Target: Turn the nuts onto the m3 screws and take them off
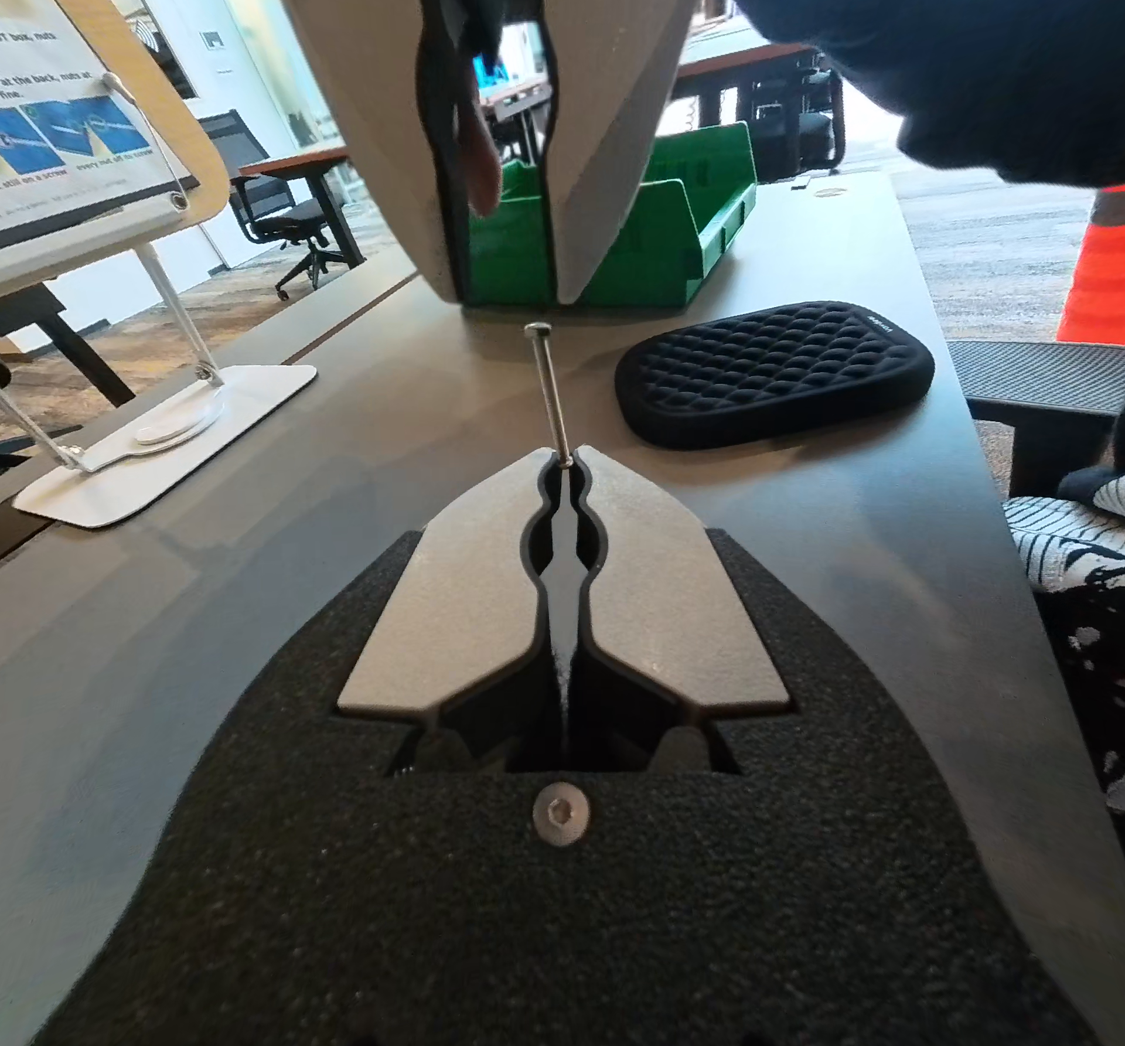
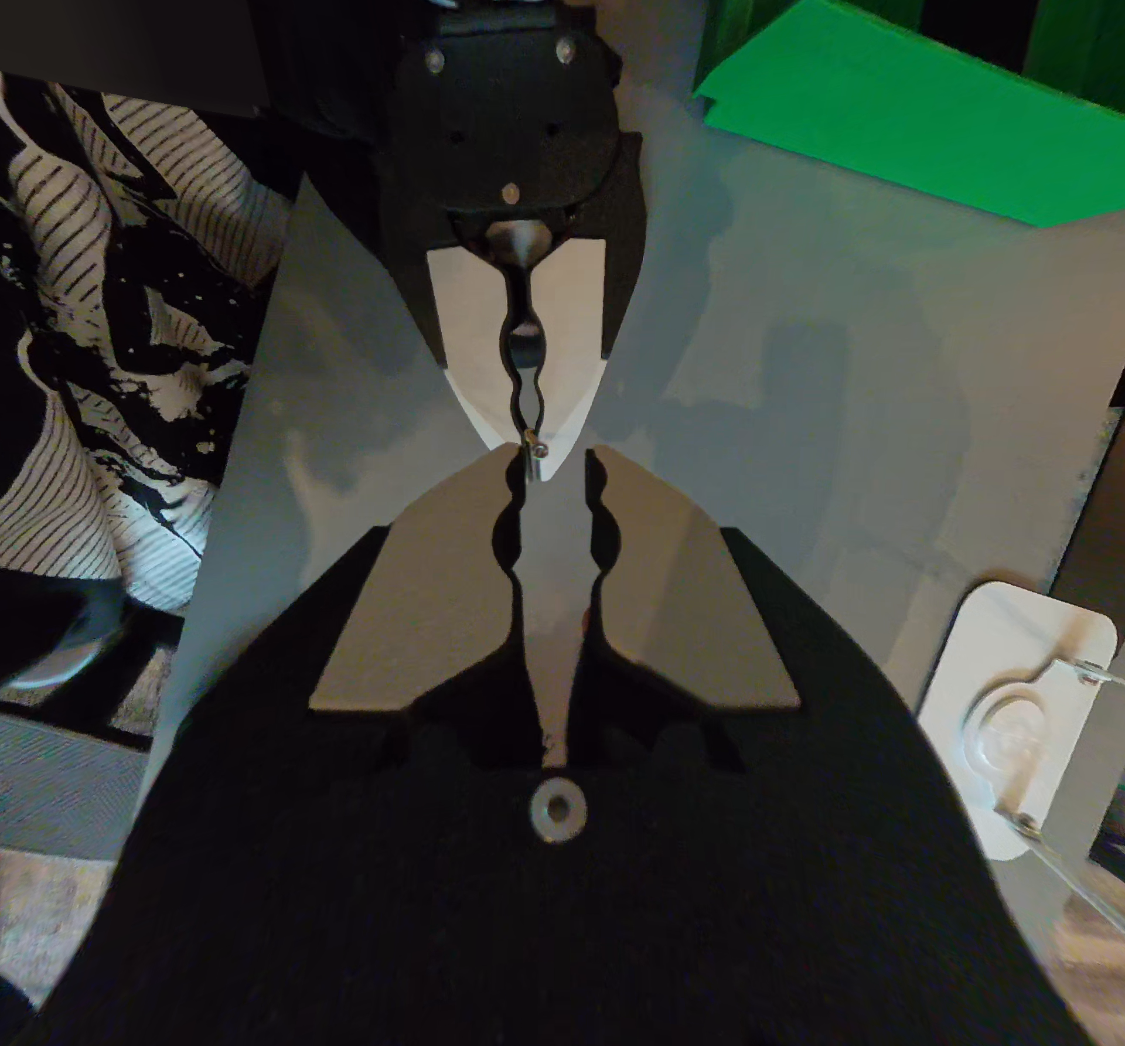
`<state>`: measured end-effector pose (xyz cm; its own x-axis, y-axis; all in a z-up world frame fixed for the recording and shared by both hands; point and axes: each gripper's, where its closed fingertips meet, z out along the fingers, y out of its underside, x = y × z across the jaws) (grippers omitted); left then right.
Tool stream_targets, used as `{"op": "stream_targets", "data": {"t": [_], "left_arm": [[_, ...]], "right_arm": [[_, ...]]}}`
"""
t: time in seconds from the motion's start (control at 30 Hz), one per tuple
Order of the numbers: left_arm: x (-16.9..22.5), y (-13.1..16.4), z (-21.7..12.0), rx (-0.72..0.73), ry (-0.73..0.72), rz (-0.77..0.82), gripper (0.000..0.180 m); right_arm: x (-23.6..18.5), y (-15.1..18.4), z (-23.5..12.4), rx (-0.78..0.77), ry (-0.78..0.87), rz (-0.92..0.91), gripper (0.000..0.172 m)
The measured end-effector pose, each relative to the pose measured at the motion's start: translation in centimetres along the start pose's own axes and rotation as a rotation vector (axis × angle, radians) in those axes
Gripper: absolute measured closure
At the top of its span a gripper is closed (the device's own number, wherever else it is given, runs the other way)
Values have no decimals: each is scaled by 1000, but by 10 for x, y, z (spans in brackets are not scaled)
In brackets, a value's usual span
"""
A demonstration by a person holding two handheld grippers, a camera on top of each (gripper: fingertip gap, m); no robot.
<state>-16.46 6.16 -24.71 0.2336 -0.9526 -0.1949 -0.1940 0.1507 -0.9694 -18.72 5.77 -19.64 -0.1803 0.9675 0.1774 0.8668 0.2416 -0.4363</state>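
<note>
The left gripper (image 1: pixel 565 460) is pinching a screw (image 1: pixel 550 393) at its fingertips, while the right gripper (image 2: pixel 551 456) is hovering open opposite.

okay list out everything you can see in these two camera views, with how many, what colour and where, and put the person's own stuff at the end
screw: one, silver, clamped at its lower end in the left gripper's tips, head pointing up toward the right gripper
bins: at least two, green, on the table behind the right gripper
pad: one, black, quilted, on the table right of the screw
stand: one, white base, left side of the table, carrying a printed sheet
table: one, grey
office chair: one, black, far left background
cone: one, orange, far right
left gripper: grey jaws closed on the screw
right gripper: grey jaws apart, above the screw's head
sleeve: dark blue, top right
</note>
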Motion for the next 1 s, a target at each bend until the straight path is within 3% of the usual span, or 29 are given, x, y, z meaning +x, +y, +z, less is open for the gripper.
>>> {"op": "stream_targets", "data": {"t": [0.03,0.2,0.4,0.5,0.73,1.0], "left_arm": [[0,-1,-1,6,2,-7,179],[-3,-5,-4,51,25,-68,179],[-8,-11,-9,111,57,-144,179],[-8,-11,-9,117,64,-156,179],[-5,-9,-7,103,72,-143,179],[-9,-9,-7,103,56,-158,179]], "right_arm": [[-1,-1,-1,29,7,17,153],[3,-2,2,271,133,154,140],[1,-17,4,736,293,445,115],[4,-22,5,884,400,501,110],[5,-35,21,912,390,514,106],[-4,-24,11,917,414,527,113]]}}
